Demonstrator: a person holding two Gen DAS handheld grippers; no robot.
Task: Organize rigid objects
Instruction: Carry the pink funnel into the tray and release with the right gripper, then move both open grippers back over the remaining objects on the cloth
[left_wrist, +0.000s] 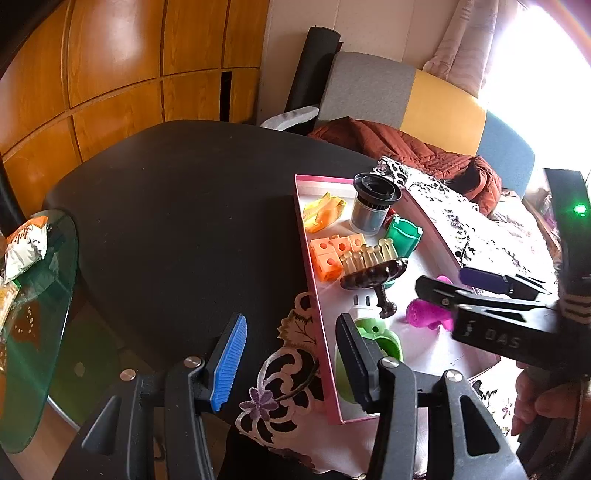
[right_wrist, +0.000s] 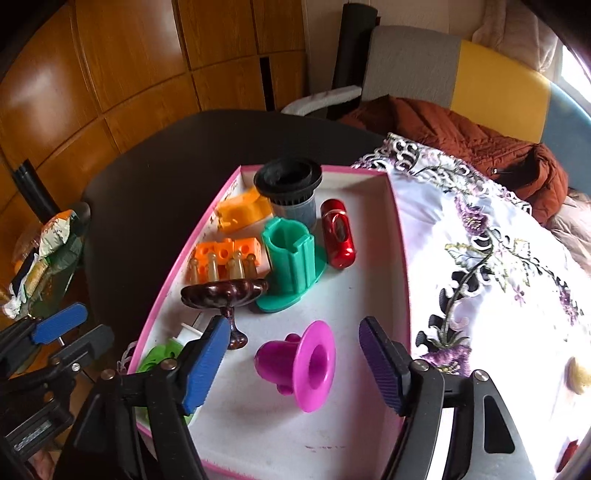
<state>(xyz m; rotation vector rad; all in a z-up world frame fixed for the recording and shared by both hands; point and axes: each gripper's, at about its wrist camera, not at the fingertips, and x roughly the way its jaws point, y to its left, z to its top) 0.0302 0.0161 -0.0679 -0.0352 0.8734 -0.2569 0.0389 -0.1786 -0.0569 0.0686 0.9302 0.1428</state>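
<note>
A pink-edged white box (right_wrist: 397, 236) (left_wrist: 306, 251) holds several rigid objects: a magenta flanged piece (right_wrist: 301, 365) (left_wrist: 424, 314) lying on its side, a teal holder (right_wrist: 291, 254), a red capsule (right_wrist: 338, 232), a black-topped grey cylinder (right_wrist: 291, 192) (left_wrist: 373, 205), orange blocks (right_wrist: 229, 254) (left_wrist: 327, 254), a dark wooden knob (right_wrist: 225, 295) (left_wrist: 373, 275) and a green-white piece (left_wrist: 373, 332). My right gripper (right_wrist: 291, 365) is open, its fingers either side of the magenta piece, just above it. My left gripper (left_wrist: 291, 365) is open and empty over the box's left edge.
The box rests on a dark round table (left_wrist: 177, 206) beside an embroidered white cloth (right_wrist: 491, 266). A glass side table (left_wrist: 33, 295) with snack packets stands at the left. A chair with a rust jacket (right_wrist: 472, 147) is behind.
</note>
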